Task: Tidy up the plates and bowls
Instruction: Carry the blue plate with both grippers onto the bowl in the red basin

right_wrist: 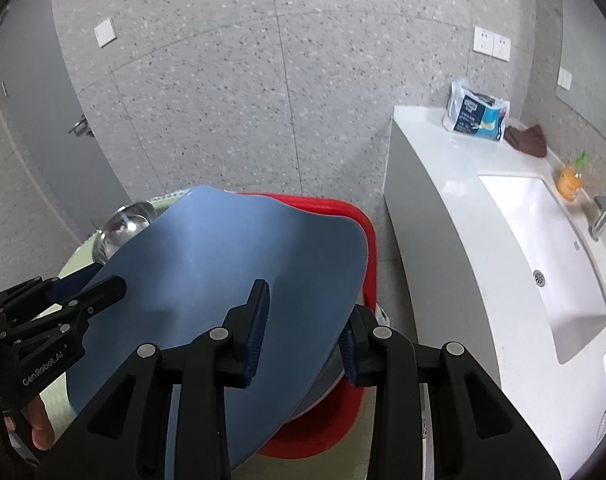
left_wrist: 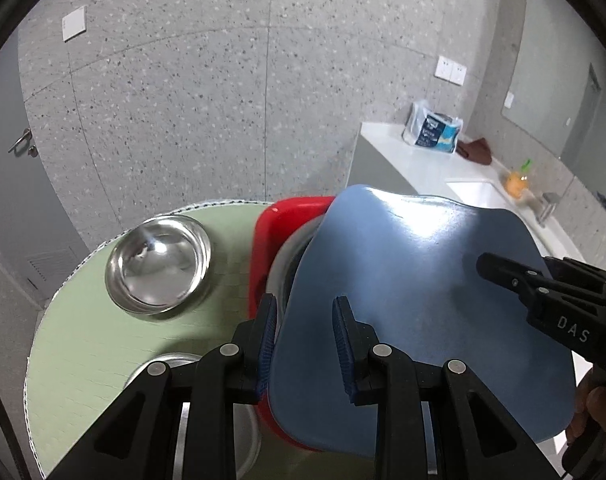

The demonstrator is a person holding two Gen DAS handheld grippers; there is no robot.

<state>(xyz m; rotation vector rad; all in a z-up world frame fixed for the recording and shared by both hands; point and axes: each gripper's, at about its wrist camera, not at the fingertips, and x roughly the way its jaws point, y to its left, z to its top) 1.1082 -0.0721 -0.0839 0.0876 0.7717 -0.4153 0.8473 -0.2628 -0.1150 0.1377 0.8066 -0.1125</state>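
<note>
Two grippers, left (left_wrist: 305,344) and right (right_wrist: 305,330), each clamping blue plate (left_wrist: 415,280) edge, frame centre, red tray (left_wrist: 279,220) beneath, steel bowl (left_wrist: 159,266) centre-left.

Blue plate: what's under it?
Under the blue plate a red plate shows, with a grey dish rim between them. The rest of both is covered.

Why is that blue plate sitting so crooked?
The wavy-edged blue plate tilts across the red square plate and a steel bowl, not nested flat. Both grippers' fingers straddle its rim.
</note>
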